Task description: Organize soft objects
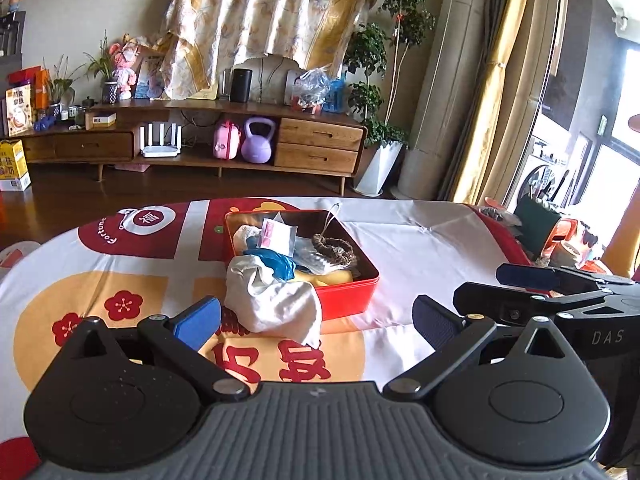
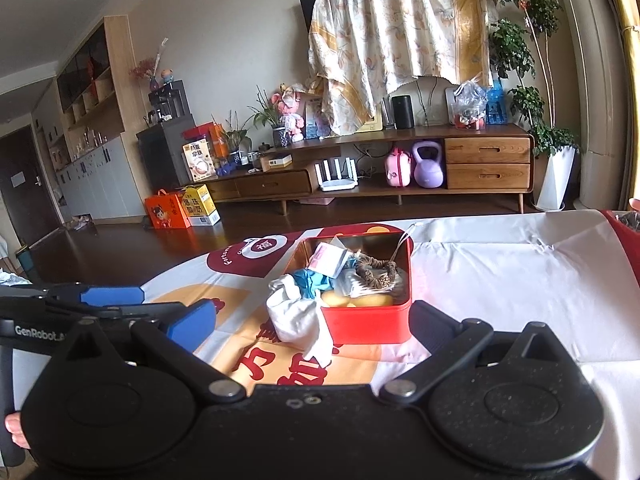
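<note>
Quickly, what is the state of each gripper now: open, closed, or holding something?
Left gripper: open, holding nothing; the white cloth lies ahead of it.
Right gripper: open, holding nothing.

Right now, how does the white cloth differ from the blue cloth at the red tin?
The white cloth is larger and spills over the red tin rim onto the tablecloth; the blue cloth is smaller and lies inside the tin. The white one hangs down the tin's near corner; the blue one sits bunched among the other contents. Both are crumpled and touch each other, and neither gripper holds them.
</note>
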Tool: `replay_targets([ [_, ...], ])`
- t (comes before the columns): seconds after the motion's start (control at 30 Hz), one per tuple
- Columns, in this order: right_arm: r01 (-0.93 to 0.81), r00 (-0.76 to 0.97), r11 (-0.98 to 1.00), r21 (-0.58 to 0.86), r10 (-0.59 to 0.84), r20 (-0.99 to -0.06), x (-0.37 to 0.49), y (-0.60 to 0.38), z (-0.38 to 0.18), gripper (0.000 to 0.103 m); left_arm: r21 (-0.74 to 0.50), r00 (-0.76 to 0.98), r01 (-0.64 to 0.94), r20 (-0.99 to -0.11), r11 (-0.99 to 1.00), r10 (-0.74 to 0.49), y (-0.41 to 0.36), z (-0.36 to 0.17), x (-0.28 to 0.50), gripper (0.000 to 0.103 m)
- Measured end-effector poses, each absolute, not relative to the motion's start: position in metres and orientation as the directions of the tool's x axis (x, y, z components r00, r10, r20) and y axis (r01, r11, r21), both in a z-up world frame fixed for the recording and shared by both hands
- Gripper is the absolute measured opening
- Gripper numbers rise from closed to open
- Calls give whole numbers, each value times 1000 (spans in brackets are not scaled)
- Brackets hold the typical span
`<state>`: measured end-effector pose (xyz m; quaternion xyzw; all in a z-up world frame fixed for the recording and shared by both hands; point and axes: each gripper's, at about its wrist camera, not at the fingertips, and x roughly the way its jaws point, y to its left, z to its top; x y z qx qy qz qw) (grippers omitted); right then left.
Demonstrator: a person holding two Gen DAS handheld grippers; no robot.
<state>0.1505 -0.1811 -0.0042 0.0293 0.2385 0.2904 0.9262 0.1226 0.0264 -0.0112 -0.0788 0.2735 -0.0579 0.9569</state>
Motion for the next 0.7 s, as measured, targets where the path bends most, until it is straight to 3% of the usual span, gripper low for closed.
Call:
replay_targets([
  [0.7,-540,711,820,192,566,-417,126,-180,-3,103,-170,857,60,-496,984,-138,25,-10,90,103],
])
